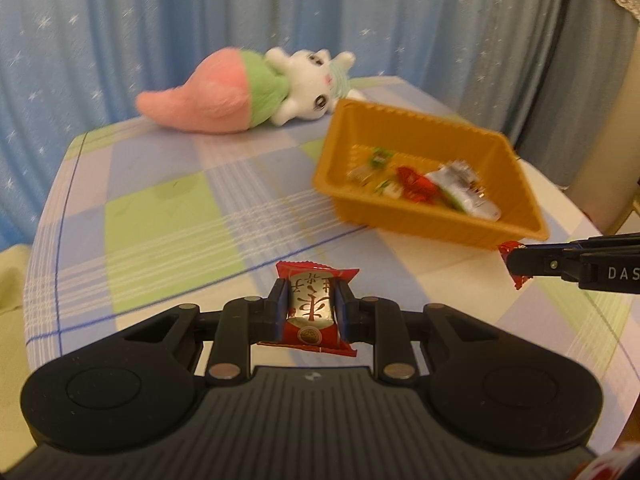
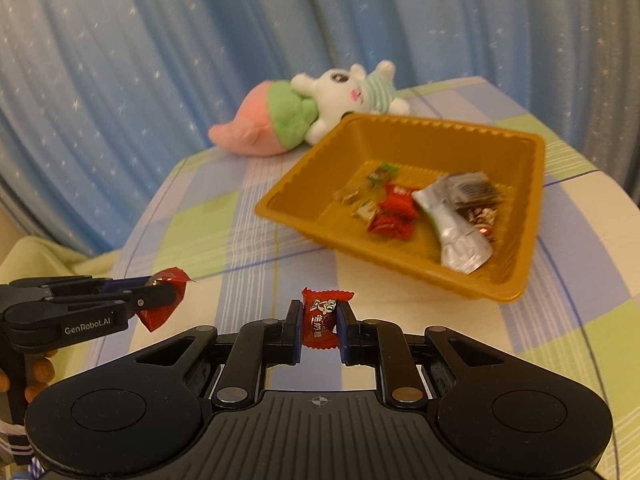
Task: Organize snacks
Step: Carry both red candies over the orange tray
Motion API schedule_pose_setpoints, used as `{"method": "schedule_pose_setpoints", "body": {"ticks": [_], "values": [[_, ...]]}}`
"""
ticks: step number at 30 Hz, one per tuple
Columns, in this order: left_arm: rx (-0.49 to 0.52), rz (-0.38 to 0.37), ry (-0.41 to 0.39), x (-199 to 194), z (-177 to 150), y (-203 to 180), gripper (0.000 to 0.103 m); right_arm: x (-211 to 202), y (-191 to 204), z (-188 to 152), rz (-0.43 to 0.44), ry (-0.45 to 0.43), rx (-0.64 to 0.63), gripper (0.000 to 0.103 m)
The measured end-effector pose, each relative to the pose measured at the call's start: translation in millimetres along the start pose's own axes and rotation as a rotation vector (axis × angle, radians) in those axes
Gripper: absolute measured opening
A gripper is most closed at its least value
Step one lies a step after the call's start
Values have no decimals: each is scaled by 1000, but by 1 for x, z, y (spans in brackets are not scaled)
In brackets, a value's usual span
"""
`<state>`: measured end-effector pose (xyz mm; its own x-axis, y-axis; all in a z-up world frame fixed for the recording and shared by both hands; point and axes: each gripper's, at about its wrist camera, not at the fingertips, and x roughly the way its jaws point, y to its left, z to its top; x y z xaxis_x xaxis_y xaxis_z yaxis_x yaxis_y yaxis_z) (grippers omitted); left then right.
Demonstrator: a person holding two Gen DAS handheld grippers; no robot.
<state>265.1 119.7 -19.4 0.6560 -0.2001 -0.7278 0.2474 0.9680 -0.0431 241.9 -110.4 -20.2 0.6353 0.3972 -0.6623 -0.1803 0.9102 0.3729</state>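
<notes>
I see my left claw clamped on a red-and-silver snack packet, held above the checked bench, short of the orange tray. My right claw grips a small red candy just before the tray's near rim. Inside the tray lie several wrapped snacks. A plush toy lies behind the tray.

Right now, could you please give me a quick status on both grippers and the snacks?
Left gripper shut on red-and-silver snack. Right gripper shut on small red candy. Orange tray ahead, several snacks inside. Path clear; plush toy behind tray.
</notes>
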Motion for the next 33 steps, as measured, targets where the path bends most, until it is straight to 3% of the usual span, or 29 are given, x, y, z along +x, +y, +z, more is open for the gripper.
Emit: {"method": "schedule_pose_setpoints", "body": {"ticks": [15,33], "values": [[96,-94,-94,11,52,-39,22,-13,-13,32,-42,-96,21,18],[158,-132,-106,64,107,-61,22,13,-32,66,-104,-111,28,18]]}}
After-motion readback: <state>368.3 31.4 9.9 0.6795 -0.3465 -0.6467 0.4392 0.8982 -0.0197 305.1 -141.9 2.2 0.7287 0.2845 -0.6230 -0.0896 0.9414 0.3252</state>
